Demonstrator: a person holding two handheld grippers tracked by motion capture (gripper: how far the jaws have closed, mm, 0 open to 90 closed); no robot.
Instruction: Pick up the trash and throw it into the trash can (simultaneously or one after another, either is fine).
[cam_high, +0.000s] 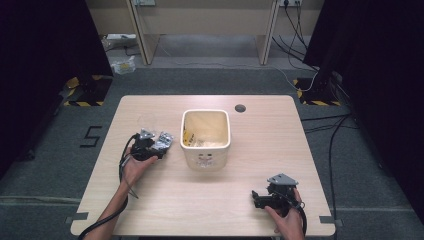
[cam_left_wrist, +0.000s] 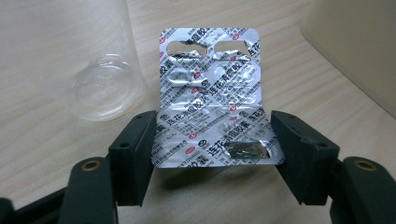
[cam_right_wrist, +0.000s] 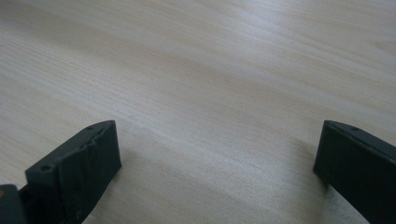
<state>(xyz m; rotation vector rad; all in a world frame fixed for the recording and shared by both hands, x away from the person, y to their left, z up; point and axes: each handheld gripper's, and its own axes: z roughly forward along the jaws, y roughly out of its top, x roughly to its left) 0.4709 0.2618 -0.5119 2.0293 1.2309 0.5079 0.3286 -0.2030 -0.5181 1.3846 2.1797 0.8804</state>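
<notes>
A silver foil blister pack (cam_left_wrist: 210, 88) with printed text lies between the jaws of my left gripper (cam_left_wrist: 212, 154). Both pads touch its side edges, and its far half bends upward. In the high view my left gripper (cam_high: 159, 145) and the blister pack (cam_high: 165, 140) sit on the table just left of the cream bin (cam_high: 227, 131). A clear plastic cup (cam_left_wrist: 105, 88) lies on its side right behind the pack. My right gripper (cam_high: 256, 197) rests near the table's front right, and its jaws (cam_right_wrist: 219, 158) stand wide apart over bare wood.
The cream bin stands at the table's middle with some pale contents inside. A round cable hole (cam_high: 240, 108) is in the tabletop behind it. Cables run across the floor at the right.
</notes>
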